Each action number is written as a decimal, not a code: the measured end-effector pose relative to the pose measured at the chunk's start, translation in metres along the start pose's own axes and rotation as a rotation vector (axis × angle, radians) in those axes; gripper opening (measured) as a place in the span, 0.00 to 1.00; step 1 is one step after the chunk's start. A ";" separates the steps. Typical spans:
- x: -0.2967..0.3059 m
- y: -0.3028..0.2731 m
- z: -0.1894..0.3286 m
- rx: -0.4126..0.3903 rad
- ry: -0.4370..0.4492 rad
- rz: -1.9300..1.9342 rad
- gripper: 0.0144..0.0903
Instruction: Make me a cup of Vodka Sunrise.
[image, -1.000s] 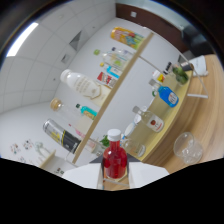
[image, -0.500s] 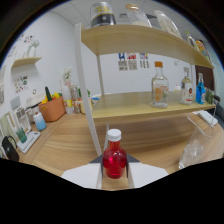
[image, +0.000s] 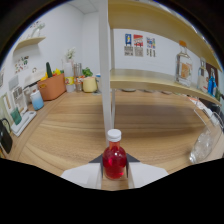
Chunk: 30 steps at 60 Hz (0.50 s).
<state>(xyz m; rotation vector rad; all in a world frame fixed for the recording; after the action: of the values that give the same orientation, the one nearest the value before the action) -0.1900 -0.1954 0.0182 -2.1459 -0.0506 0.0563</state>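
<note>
Pinching the red bottle (image: 114, 161) between its fingers, your hand-held gripper (image: 114, 172) carries it above the worktop (image: 150, 125); a swing could clip the glass (image: 204, 145) (near, off to one side).

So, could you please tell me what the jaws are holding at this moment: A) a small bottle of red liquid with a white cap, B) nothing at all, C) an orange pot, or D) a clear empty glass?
A: the small red bottle with its white cap sits clamped between the gripper's jaws, both pressing on its sides, while the clear glass stands apart on the wooden counter.
</note>
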 end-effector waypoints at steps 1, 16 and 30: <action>0.000 0.000 0.000 0.000 0.001 -0.002 0.27; -0.003 0.011 -0.010 -0.028 -0.028 -0.009 0.30; -0.001 -0.006 -0.045 -0.006 -0.080 -0.030 0.95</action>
<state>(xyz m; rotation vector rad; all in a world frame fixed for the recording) -0.1885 -0.2301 0.0475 -2.1478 -0.1289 0.1243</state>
